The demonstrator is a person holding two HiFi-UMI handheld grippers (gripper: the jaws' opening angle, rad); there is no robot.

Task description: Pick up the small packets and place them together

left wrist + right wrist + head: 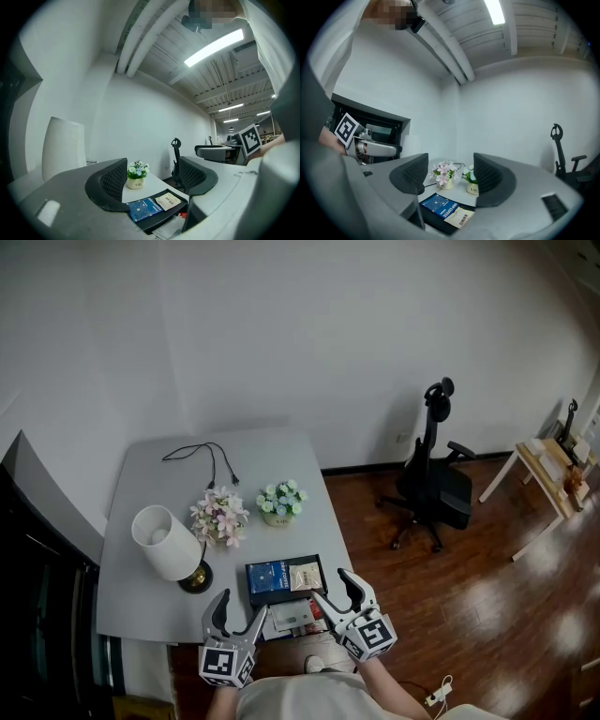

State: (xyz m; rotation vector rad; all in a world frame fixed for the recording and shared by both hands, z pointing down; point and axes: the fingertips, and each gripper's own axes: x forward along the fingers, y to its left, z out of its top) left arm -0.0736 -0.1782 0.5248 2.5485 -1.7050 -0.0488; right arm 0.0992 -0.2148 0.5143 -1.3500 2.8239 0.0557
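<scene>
View from above a grey tabletop (pixel 141 474). Near its front edge, a black tray (pixel 281 597) carries a blue packet (pixel 266 577) and a beige packet (pixel 305 575), side by side. The left hand-held gripper (pixel 242 607) and right hand-held gripper (pixel 333 587) hover just short of the tray, both with jaws apart and nothing between them. The packets lie flat and thin (little for jaws to catch), so a pinch may skid off or shove the tray toward the lamp (pixel 167 542).

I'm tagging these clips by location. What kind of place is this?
Probably an office or workroom: a wheeled office chair, a grey table with a lamp, and long overhead strip lights.
</scene>
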